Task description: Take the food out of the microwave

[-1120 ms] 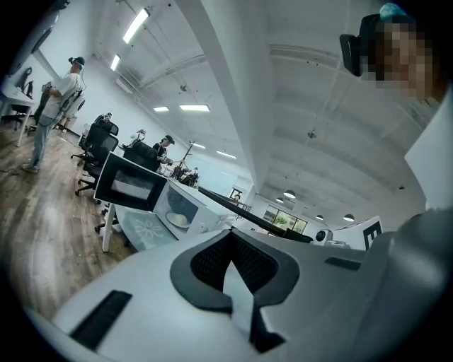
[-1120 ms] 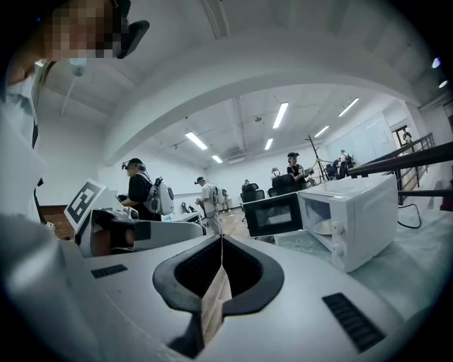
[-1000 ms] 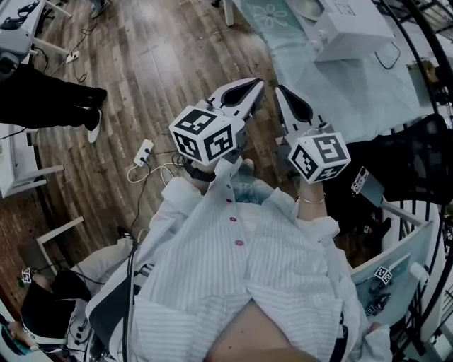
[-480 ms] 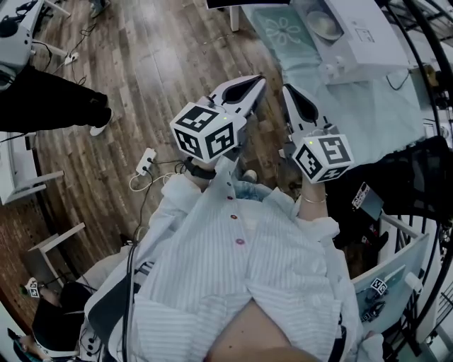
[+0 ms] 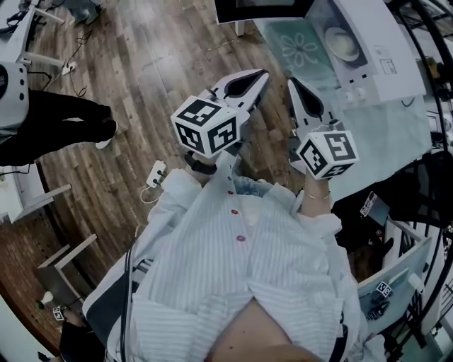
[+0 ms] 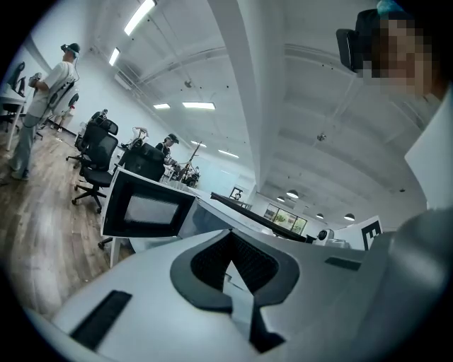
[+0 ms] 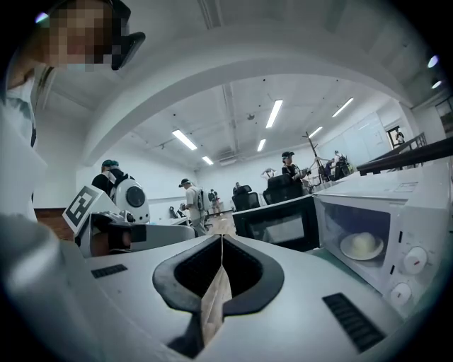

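Note:
A white microwave stands on the table at the top right of the head view, its dark door swung open to the left. Inside it a pale round food on a plate shows; the right gripper view has it too. My left gripper and right gripper are held side by side in front of my chest, pointing at the microwave and still short of the table. Both are shut with nothing between the jaws. In the left gripper view the shut left gripper faces the open door.
A teal flowered mat lies before the microwave on the pale tablecloth. A person in dark trousers stands at the left on the wooden floor, and a power strip with cables lies near my feet. Office chairs stand beyond.
Both grippers have travelled forward together and the microwave has drawn nearer, its open door and the plate now in the head view. The jaws stayed shut.

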Demonstrator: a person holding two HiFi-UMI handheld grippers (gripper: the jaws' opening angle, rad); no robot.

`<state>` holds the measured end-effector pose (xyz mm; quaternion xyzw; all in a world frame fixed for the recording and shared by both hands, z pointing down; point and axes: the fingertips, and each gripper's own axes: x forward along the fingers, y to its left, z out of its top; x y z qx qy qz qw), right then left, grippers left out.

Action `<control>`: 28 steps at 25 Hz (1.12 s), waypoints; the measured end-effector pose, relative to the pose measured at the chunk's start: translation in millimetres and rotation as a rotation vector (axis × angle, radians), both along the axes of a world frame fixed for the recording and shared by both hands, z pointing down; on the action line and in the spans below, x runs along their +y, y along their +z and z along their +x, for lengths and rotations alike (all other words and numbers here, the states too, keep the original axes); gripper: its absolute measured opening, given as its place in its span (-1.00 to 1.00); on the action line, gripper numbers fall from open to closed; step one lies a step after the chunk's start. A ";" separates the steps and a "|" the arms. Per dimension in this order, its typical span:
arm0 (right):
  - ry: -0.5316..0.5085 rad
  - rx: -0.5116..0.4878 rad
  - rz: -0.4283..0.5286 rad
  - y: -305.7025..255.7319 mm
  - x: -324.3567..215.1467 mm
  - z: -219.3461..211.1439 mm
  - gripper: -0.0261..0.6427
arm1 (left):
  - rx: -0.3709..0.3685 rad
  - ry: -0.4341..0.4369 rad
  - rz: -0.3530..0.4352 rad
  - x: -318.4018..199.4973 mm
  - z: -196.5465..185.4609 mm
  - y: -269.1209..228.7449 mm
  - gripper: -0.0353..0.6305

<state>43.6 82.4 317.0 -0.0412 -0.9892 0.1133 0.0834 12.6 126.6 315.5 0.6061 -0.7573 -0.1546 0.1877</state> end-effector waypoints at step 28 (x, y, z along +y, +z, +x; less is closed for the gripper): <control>0.235 0.084 -0.029 33.5 -95.3 -139.4 -0.83 | 0.045 0.149 -0.035 -65.9 -174.0 26.5 -0.87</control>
